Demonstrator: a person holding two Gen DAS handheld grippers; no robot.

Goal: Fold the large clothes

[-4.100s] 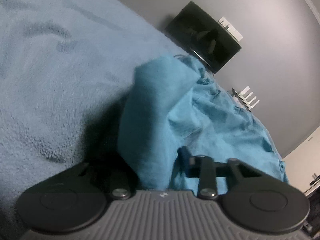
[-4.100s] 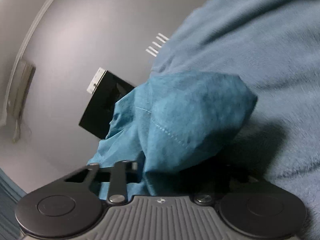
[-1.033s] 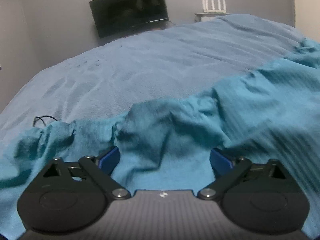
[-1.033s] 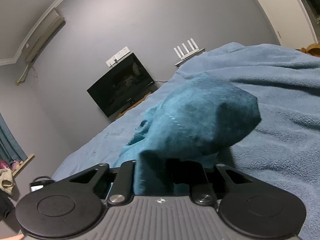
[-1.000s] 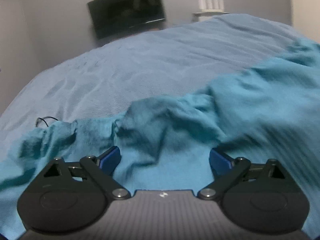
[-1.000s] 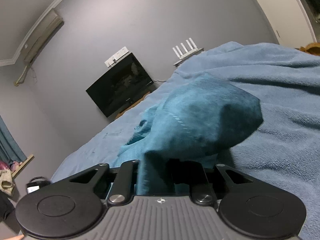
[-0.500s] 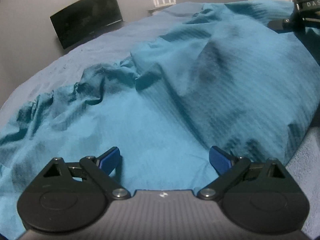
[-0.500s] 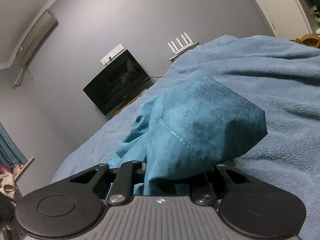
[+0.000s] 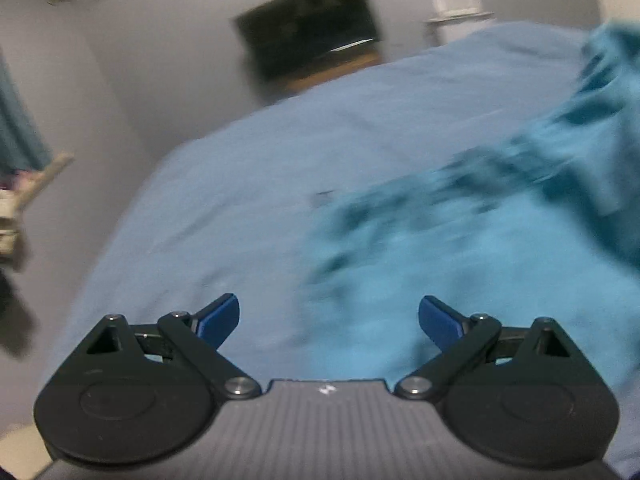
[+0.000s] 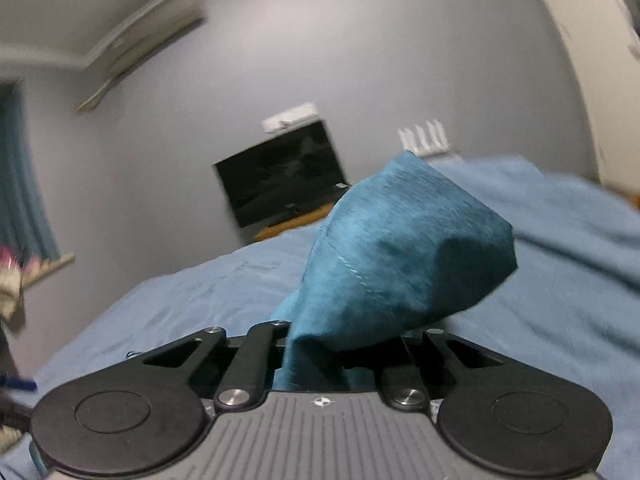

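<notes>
A large teal garment (image 9: 500, 240) lies crumpled on the light blue bed cover (image 9: 240, 184), blurred by motion, filling the right half of the left wrist view. My left gripper (image 9: 329, 318) is open and empty, its blue fingertips (image 9: 220, 316) spread just above the bed at the garment's left edge. My right gripper (image 10: 344, 356) is shut on a bunched corner of the teal garment (image 10: 400, 256), which stands up in front of the camera and hides the fingertips.
A dark TV (image 10: 284, 176) hangs on the grey wall beyond the bed, with a white router (image 10: 424, 138) to its right. An air conditioner (image 10: 140, 44) sits high on the wall. A curtain (image 10: 20, 184) and a shelf are at the left.
My left gripper let go of the garment, opened and swung left, so it now sits over bare bed cover beside the cloth. My right gripper kept its hold and tilted upright.
</notes>
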